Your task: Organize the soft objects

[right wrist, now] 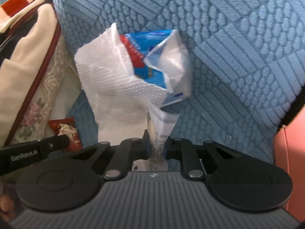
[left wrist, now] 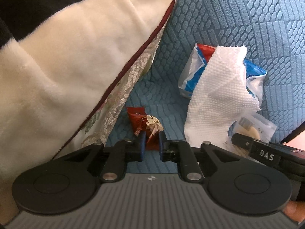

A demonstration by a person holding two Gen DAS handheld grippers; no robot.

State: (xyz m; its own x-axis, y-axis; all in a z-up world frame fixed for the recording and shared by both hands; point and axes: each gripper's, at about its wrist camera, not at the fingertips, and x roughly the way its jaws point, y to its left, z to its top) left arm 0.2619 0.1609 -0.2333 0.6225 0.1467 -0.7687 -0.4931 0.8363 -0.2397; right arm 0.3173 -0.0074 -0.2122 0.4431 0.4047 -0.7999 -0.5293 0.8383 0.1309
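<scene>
Crinkled red wrapper (left wrist: 146, 126) in left tongs (left wrist: 151, 143), embossed white tissue (left wrist: 215, 95) beside

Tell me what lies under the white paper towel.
The white paper towel drapes over a blue-and-white plastic bag on the blue sofa; the bag's middle is covered.

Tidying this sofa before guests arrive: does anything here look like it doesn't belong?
Yes: litter on the blue sofa. A red snack wrapper, a crumpled blue-and-white packet and a paper towel lie beside the cream cushion.
</scene>
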